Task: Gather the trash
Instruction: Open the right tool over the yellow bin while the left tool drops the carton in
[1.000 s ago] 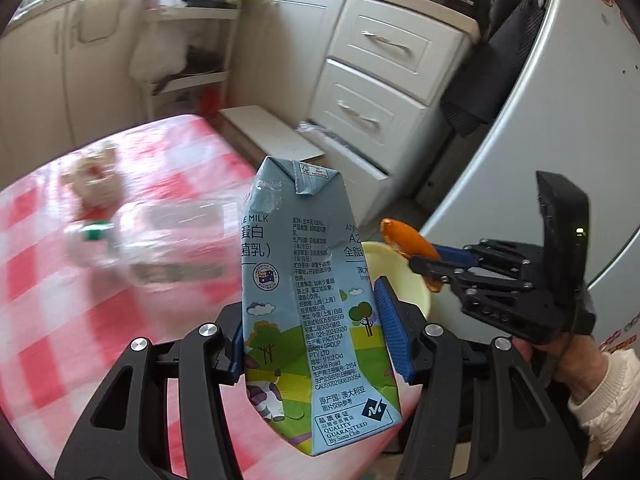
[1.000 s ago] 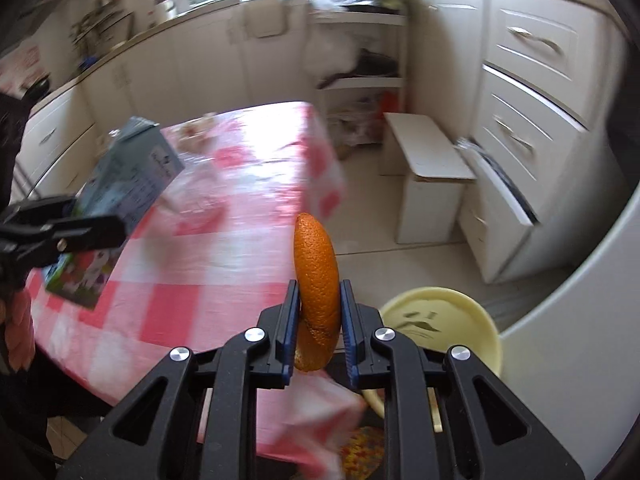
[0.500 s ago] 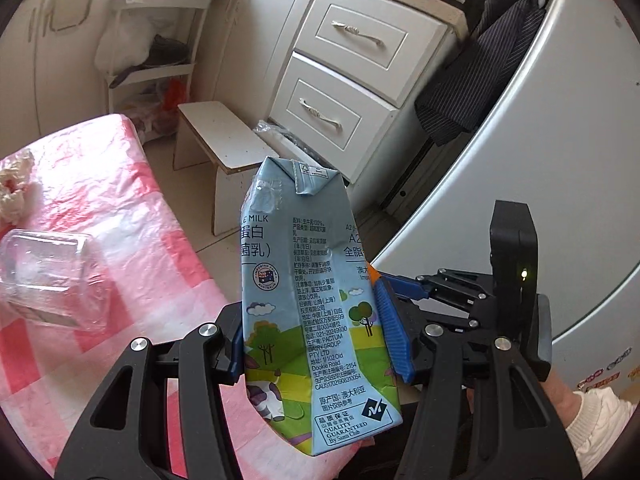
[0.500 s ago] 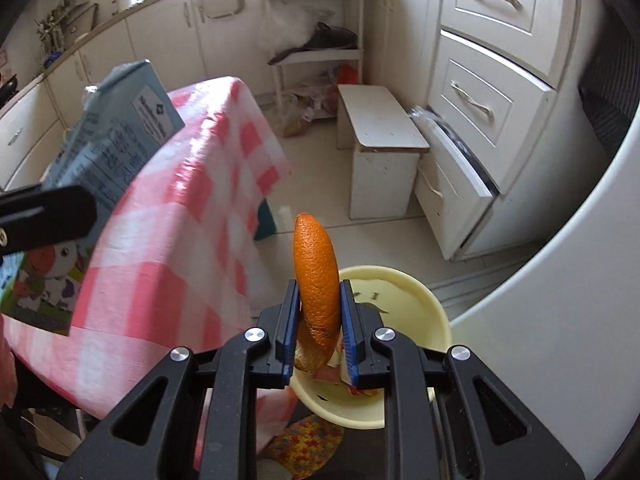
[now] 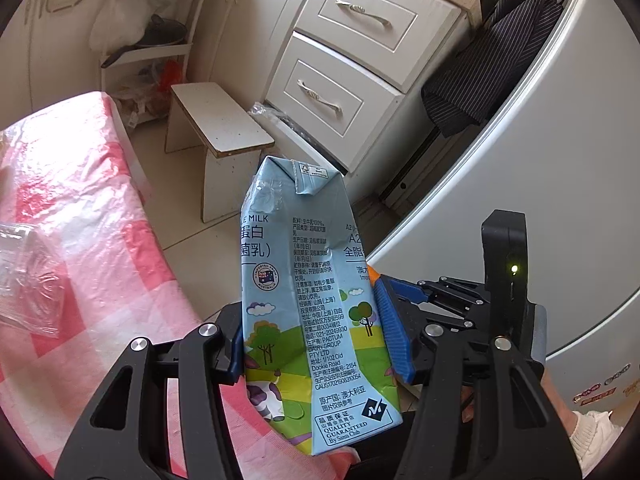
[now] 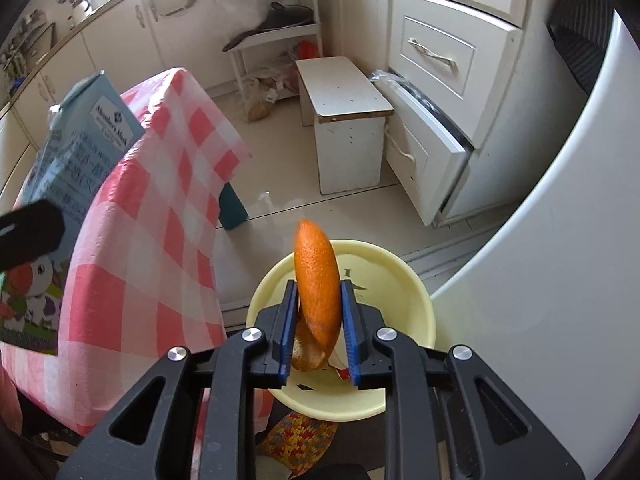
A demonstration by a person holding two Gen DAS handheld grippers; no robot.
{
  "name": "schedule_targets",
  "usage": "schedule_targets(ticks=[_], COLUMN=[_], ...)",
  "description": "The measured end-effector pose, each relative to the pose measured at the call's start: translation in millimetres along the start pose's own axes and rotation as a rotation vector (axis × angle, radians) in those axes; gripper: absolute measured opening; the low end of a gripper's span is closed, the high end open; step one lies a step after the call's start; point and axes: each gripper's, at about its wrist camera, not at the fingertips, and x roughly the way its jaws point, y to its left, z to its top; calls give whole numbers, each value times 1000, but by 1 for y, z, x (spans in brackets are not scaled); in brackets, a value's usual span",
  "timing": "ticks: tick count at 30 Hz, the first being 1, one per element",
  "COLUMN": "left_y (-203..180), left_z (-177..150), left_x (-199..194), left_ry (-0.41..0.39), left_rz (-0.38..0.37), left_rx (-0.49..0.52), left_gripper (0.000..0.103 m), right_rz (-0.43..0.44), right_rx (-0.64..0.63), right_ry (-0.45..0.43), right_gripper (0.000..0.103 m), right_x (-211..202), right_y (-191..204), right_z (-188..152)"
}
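Room: kitchen w/ white fridge (image 5: 540, 184) on right, cream drawers (image 6: 436, 56) at far right, wire shelf rack (image 6: 276, 28) at far wall.
Floor: pale tiles; white stool (image 6: 344, 120) in front of drawers.
Table: left side, red-white check cloth (image 6: 160, 216) hanging over near edge; clear plastic wrapper (image 5: 28, 276) on it.
Bin: yellow bucket (image 6: 404, 276) on floor between table & fridge.
Left gripper (image 5: 316, 336): jaws clamped on blue milk carton (image 5: 304, 296), upright, above table edge.
Right gripper (image 6: 318, 328): jaws squeezing orange peel (image 6: 318, 280), directly over bucket.
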Motion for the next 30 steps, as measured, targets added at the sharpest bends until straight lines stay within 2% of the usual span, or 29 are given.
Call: schedule_targets(ticks=[2,7,16,21,30], left_y=[-2,-3,-12,-24,-32], left_z=[1,3,12,15,17], left_x=[5,11,42,75,88], left_ry=[6,17,68,125,120], left_rz=[-1,-7,-24,-28,-28], left_rx=[-3,-2,3,5,4], left_gripper=[53,53,53,53,53], right_rz=[-6,-7,-77,-86,-98], right_rx=[14,40,-78,-43,-53], right_ry=[-2,-25,-33,-16,8], right_gripper=[33,36,48,48,49], right_x=[-1,-10,-37,-34,-31], right_y=[-2,-7,3,-10,-10], right_z=[0,1,-17,-18,-22])
